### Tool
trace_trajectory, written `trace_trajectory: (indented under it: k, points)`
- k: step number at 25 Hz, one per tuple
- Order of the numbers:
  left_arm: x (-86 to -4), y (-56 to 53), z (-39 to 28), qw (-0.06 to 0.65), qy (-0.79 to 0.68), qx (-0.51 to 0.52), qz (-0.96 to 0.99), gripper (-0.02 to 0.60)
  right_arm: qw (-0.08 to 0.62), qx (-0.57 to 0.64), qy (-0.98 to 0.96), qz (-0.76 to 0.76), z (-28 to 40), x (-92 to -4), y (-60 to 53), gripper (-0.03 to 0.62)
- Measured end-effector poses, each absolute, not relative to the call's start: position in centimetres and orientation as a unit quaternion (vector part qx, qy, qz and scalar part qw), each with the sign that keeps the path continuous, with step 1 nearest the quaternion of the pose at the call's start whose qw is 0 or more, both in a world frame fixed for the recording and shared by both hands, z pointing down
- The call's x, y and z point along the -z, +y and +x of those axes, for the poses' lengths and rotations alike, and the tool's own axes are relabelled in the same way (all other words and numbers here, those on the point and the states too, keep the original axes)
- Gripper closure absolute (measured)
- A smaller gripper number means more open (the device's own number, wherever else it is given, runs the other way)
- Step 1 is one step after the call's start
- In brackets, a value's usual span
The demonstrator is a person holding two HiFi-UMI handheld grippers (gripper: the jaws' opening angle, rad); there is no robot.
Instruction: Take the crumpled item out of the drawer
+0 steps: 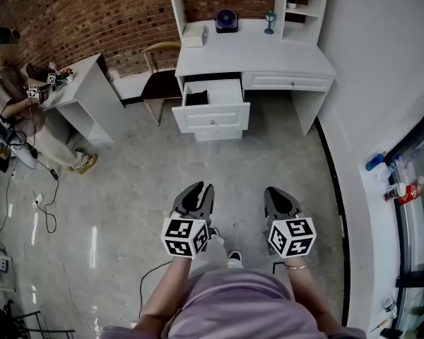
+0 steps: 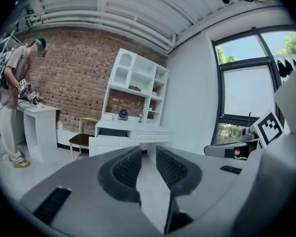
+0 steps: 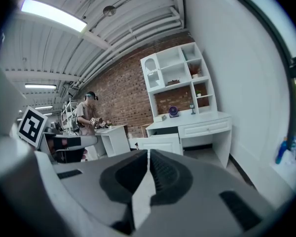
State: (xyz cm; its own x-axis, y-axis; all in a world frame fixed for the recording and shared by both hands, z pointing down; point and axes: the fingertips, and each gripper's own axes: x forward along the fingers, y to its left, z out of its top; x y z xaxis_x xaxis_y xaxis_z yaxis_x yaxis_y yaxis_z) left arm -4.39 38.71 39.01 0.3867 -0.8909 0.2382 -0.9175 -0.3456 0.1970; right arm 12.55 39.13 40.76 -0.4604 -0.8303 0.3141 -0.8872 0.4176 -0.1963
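Note:
A white desk [image 1: 258, 54] stands against the brick wall, well ahead of me. Its top-left drawer [image 1: 212, 113] is pulled open, and a dark crumpled item [image 1: 196, 98] lies in its left part. Both grippers hang low over the floor, far short of the desk. My left gripper [image 1: 201, 191] [image 2: 148, 154] has its jaws a little apart with nothing between them. My right gripper [image 1: 275, 193] [image 3: 148, 156] is shut and empty, its tips meeting. The open drawer [image 3: 160, 143] also shows small beyond the right jaws.
A wooden chair [image 1: 162, 83] stands just left of the drawer. A person [image 1: 10, 83] works at a white side table [image 1: 85, 94] on the far left. Cables [image 1: 46, 203] trail on the floor there. A window ledge with bottles [image 1: 403, 189] runs along the right.

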Motion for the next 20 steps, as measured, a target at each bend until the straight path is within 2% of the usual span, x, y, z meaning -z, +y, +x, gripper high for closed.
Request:
trace_trajectory:
  k: [6, 20]
  points:
    - [-38.4, 36.2, -4.4, 0.142, -0.553, -0.040, 0.820, 0.442, 0.081, -0.170, -0.839, 0.511, 12.6, -40.7, 37.1, 0.589]
    - [-40.0, 24.2, -8.2, 0.160, -0.556, -0.034, 0.815, 0.405, 0.086, -0.197, -0.831, 0.513, 10.1, -41.6, 26.6, 0.579]
